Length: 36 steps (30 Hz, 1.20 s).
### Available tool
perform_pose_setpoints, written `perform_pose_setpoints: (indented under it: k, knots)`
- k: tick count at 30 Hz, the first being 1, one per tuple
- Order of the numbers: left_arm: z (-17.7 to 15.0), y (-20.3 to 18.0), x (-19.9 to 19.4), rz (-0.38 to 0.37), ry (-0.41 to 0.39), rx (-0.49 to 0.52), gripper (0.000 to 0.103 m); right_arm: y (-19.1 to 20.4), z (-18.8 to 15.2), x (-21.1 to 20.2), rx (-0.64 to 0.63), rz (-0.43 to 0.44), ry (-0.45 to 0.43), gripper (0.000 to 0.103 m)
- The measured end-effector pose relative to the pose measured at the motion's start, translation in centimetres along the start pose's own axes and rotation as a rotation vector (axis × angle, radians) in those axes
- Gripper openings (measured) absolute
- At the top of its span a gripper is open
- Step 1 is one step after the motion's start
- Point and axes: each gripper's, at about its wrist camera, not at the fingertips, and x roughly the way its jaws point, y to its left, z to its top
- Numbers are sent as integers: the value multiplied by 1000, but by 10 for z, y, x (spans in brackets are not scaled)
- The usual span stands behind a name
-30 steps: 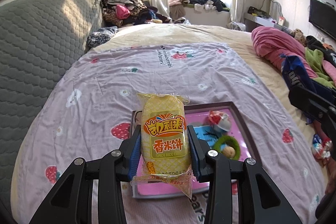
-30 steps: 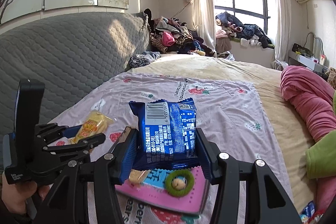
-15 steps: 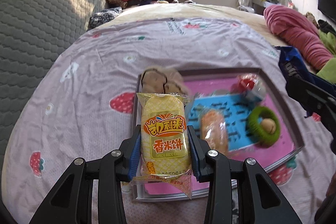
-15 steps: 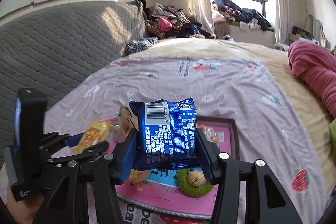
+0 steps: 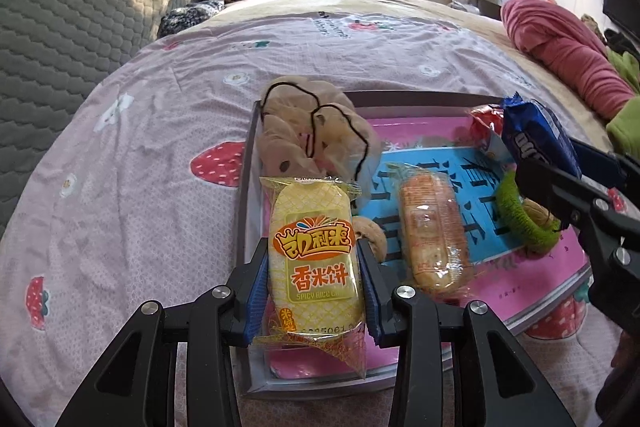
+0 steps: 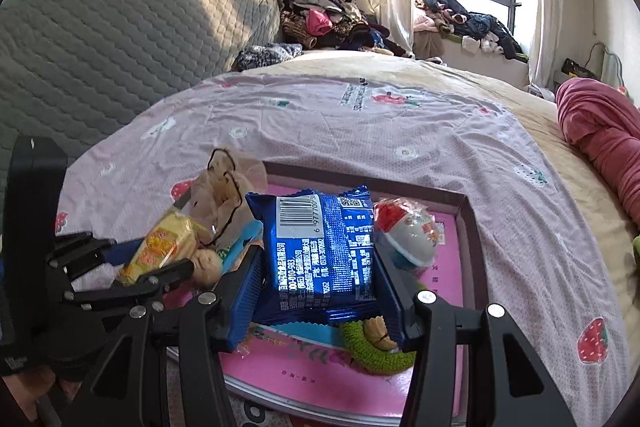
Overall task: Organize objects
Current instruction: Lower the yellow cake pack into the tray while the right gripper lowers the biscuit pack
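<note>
A pink strawberry-print sheet [image 5: 160,131] is spread over the bed, backed by a grey quilted headboard [image 5: 72,11]. Clothes are piled in the far corner [image 6: 324,23] and along the window ledge [image 6: 472,23]. A rolled pink blanket [image 5: 568,55] is seen at the right edge.

Yellow snack packet [image 5: 314,259], blue wrapper [image 6: 320,251], pink tray [image 5: 420,131], possibly strawberry-print sheet [image 5: 160,131]
</note>
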Motion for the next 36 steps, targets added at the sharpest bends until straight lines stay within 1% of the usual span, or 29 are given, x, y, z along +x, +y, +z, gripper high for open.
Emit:
perform_pose_setpoints:
  k: [6, 10, 12, 23, 36]
  knots:
    - [0, 2, -1, -3, -5, 1, 41, 5, -1, 2, -14, -9, 1, 53]
    - [-1, 7, 3, 11, 5, -8, 41, 4, -2, 10, -20, -19, 22, 53]
    - [0, 10, 7, 6, 9, -14, 41, 4, -4, 14, -22, -20, 33, 53]
    - [-3, -1, 12, -4, 19, 10, 41, 6, -11, 29, -38, -37, 77, 54]
    - [-5, 0, 16, 0, 28, 9, 41, 8, -16, 40, -52, -47, 121, 54]
